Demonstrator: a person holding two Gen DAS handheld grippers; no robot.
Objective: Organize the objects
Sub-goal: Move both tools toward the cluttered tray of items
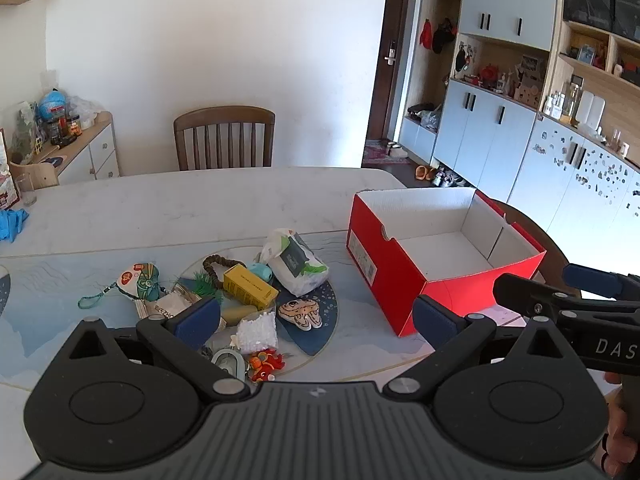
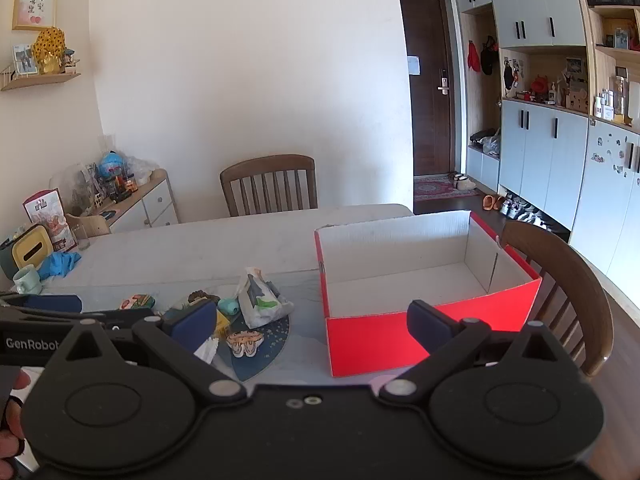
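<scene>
A heap of small objects [image 1: 244, 304] is seen on the tabletop [image 1: 200, 208], gathered on a round dark-blue mat just left of an open red box [image 1: 404, 280], whose white inside is bare. At the far right of the heap a white wipes pack [image 1: 296, 266] is propped up; it is judged soft and light, likely to sag, and best taken across its narrow width. Just left of it a yellow carton [image 1: 249, 286] is found, judged stiff and light, with flat sides that should suit a pinch. Nearer, a painted stone [image 1: 301, 313] is judged hard, heavier and somewhat slippery, so a hold across its middle is advised. A white beaded piece [image 1: 257, 334] and red-orange trinkets [image 1: 267, 365] at the near edge are judged small and fiddly. At the left a patterned pouch [image 1: 140, 280] with a teal strap is laid, judged soft and easily lifted by its body. The left gripper [image 1: 316, 316] is held above the near side of the heap, its jaws spread wide with nothing between them. The right gripper [image 2: 312, 322] is held before the box's near wall, its jaws likewise wide and empty. Wooden chairs are set at the far and right sides of the tabletop.
</scene>
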